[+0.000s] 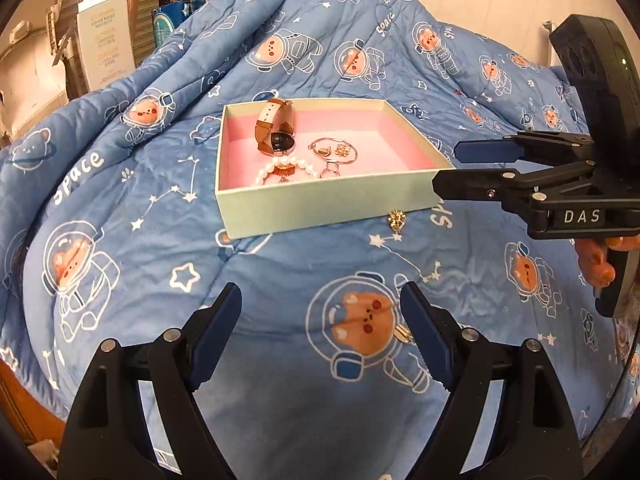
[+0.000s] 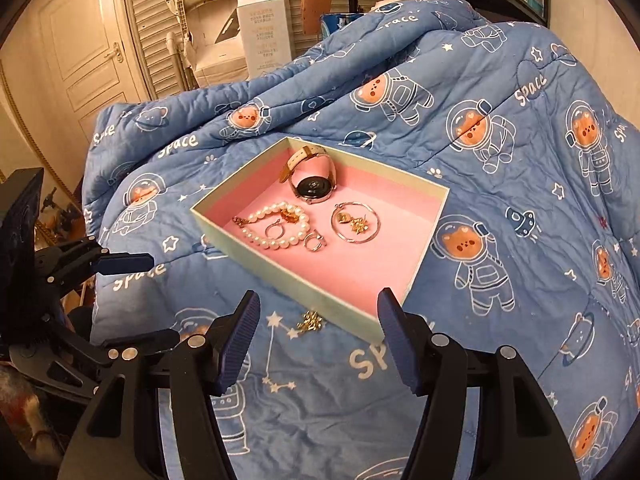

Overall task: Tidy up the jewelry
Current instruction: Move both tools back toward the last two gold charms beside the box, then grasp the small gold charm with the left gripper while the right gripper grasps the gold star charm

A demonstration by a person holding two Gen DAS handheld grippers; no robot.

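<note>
I see a blue quilt point(image 1: 168, 200) printed with astronaut bears covering the whole work surface. On the left, my left gripper point(image 1: 320, 332) hangs over bare quilt with its jaws wide apart and nothing between them; a tiny gold piece point(image 1: 402, 333) lies just beside its right finger. Further on, in the middle, sits a shallow box point(image 2: 256, 264) with a pink floor. Inside it are a watch point(image 2: 310, 178) at the back, a pearl bracelet point(image 2: 276, 228), small rings point(image 2: 314, 241) and a hoop point(image 2: 355, 222) around gold charms. A gold earring point(image 2: 310, 322) lies on the quilt just outside the box's near wall. To the right, my right gripper point(image 2: 318, 340) hovers above that earring, jaws moderately open and empty.
</note>
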